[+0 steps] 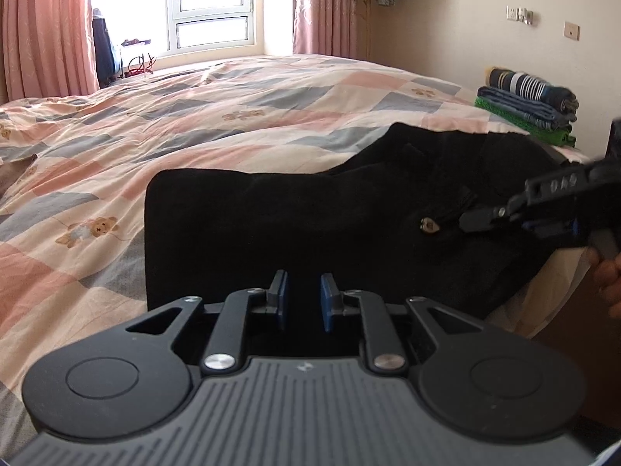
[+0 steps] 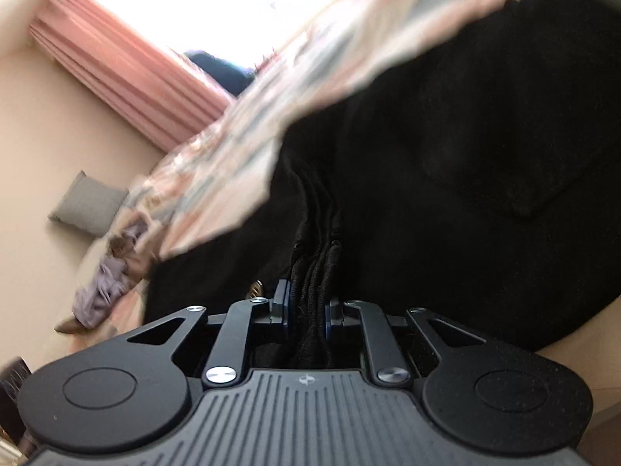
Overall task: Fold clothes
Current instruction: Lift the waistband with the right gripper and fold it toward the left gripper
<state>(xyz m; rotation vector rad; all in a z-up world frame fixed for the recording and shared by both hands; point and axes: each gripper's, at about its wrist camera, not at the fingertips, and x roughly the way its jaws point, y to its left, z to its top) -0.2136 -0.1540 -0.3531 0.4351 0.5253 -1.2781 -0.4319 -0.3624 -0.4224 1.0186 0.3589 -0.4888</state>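
One black garment (image 1: 310, 217), two grippers

One black garment (image 1: 295, 225), two tongs (image 1: 304, 297) (image 2: 306, 303), three folded clothes (image 1: 531, 103).

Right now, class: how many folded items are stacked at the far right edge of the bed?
3 visible: a striped roll on top, a blue piece beneath, a green one lowest. More may be hidden behind.

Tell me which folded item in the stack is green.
The bottom one in the stack by the wall; the two above it are blue and striped.
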